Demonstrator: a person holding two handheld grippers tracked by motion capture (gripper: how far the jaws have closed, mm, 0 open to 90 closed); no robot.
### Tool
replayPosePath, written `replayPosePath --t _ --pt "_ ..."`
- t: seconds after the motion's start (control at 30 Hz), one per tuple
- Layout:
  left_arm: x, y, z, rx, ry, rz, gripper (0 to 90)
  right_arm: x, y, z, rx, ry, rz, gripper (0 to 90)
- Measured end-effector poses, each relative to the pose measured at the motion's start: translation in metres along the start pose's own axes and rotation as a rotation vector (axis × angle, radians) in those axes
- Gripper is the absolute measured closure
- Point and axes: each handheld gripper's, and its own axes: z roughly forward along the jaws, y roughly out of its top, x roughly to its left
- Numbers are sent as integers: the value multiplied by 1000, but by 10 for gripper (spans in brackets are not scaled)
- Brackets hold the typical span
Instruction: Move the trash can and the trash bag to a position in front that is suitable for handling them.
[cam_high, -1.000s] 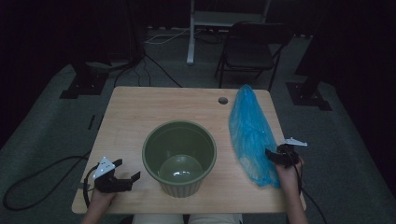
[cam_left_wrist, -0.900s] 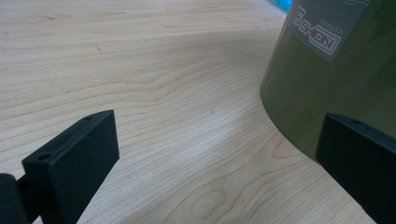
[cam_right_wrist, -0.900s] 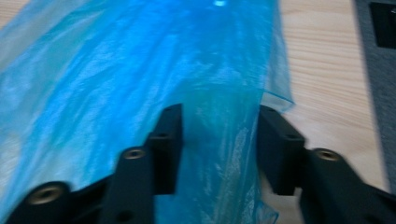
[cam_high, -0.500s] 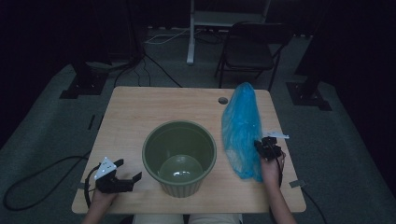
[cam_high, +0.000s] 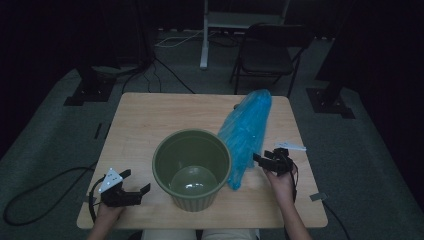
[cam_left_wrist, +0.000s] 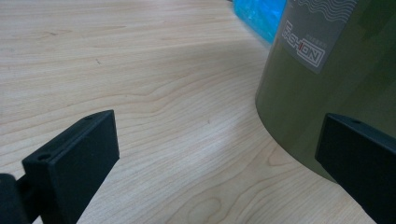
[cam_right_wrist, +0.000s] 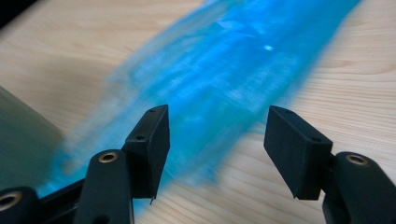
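The blue plastic bag (cam_high: 246, 134) lies right of centre on the worktop (cam_high: 150, 120), touching the green bin (cam_high: 192, 169). Right tongs (cam_high: 261, 161) have just been opening, wide beside it, nothing gripped. Left tongs (cam_high: 136, 182) gape wide, lower left.

blue plastic bag (cam_right_wrist: 219, 88) motion-blurred, edge-cropped

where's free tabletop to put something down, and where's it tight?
Freest: the far-left stretch of the table, bordered by the green bin and the far edge. Also free: the near-right corner beside the right gripper. Tight: between the bin and the blue plastic bag, which lies against the bin's rim. The left gripper sits in the near-left corner.
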Motion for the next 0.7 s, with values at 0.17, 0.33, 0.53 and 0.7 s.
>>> replayPosePath --t 0.17,0.33,0.53,0.7 --pt "0 0 3 6 4 5 2 -19 21 15 8 -79 -22 334" --pt "0 -1 4 11 1 5 2 -38 61 41 -25 -148 -20 270" --pt "0 -1 4 8 -1 6 2 -48 89 80 10 -239 -4 278" --pt "0 -1 3 11 1 10 2 -47 87 109 69 -306 -19 305"
